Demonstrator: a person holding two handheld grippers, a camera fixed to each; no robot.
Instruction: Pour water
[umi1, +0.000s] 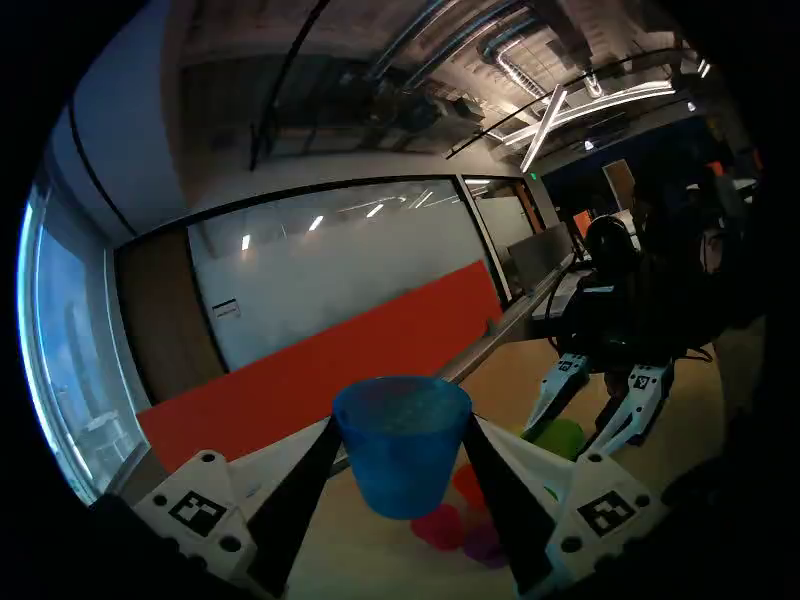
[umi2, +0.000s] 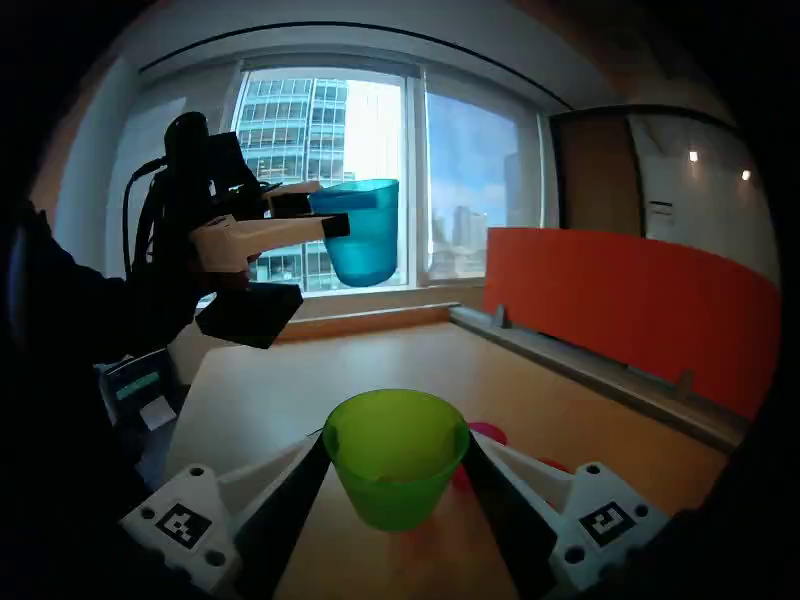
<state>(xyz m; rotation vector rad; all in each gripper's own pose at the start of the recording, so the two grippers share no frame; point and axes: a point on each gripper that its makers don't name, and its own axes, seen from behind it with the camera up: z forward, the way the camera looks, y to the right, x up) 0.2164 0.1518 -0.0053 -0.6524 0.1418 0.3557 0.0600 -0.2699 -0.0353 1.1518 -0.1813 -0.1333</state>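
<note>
A: What does the left gripper (umi1: 402, 428) have?

B: A blue cup (umi1: 402, 450). The jaws are closed partway, one finger pressing each side of the cup just under its rim. In the right gripper view the cup is upright and held high, well above the bench (umi2: 300, 385), with the window (umi2: 330, 140) behind it.

A: And the right gripper (umi2: 397, 445)?

B: It has a green cup (umi2: 395, 465), clamped the same way, with a finger against each side. That cup is also upright. It sits lower than the blue one, close over the wooden bench top.

A: How far apart are the two cups?

B: Well apart. From the left gripper view, the green cup shows small, off to the right and farther away, between the other gripper's white fingers.

A: Is there water in either cup?

B: I cannot tell. The inside of the blue one looks mottled, and the green one shows only its inner wall.

A: Is anything else on the bench?

B: There are a few small cups beyond the blue one: a pink cup (umi1: 440, 527), an orange cup (umi1: 467, 484) and a purple cup (umi1: 486, 546), standing near each other. An orange partition (umi2: 640, 300) runs along the far edge of the bench.
</note>
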